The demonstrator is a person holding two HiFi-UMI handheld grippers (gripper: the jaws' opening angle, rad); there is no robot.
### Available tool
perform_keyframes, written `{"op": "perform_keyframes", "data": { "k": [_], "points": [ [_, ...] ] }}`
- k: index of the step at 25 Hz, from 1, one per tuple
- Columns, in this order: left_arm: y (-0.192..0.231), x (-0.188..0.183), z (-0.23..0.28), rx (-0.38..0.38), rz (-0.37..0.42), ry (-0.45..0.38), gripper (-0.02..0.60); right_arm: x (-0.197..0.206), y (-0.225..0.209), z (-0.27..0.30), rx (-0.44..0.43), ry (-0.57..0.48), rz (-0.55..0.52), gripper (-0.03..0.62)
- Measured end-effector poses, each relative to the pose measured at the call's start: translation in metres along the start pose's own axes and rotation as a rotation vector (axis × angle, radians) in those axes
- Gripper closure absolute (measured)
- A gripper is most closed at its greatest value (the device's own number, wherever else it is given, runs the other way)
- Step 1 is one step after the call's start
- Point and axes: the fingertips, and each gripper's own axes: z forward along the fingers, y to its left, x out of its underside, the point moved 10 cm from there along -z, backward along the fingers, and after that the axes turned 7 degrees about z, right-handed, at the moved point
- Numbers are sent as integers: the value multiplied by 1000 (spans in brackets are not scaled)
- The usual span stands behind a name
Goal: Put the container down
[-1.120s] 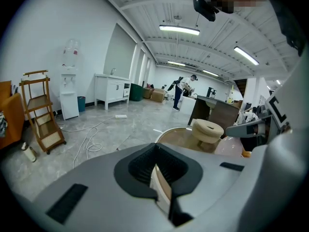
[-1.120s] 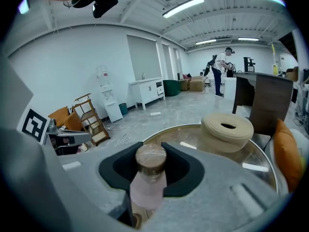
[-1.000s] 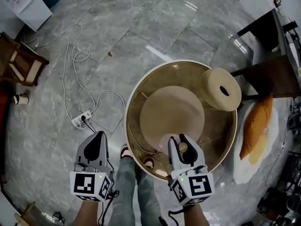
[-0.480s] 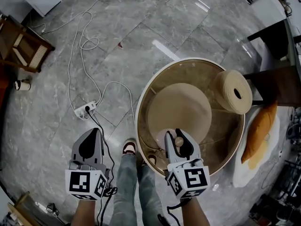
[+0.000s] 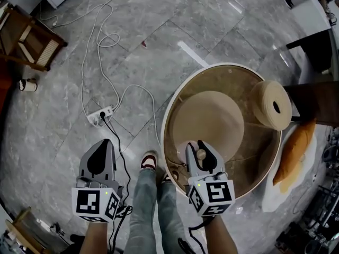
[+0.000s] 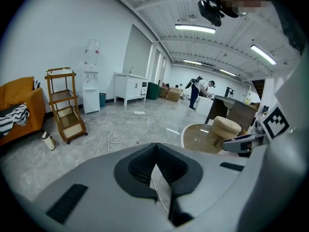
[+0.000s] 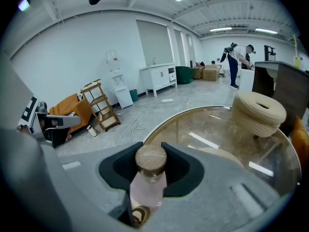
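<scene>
Container (image 7: 150, 178), corked, is pinched upright in my right tool (image 5: 200, 152), over the glass tabletop (image 5: 251, 160) just inside its near rim. Risk: if I let go too high or tilted, it tips and rolls off. My left tool (image 6: 155, 149) is pressed together, empty, beside the tabletop.

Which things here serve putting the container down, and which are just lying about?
In the job: container, clamped in the right hand-held gripper; round glass table below it.
Lying about: woven pouf, orange cushion, power strip, wooden trolley; left hand-held gripper, shut and empty.
</scene>
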Motion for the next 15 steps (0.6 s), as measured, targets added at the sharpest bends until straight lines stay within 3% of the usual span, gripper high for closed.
{"op": "perform_keyframes", "data": {
  "k": [15],
  "points": [
    [5, 5, 5, 1, -9, 8, 577, 15, 0, 13, 11, 53, -3, 472]
  ]
}}
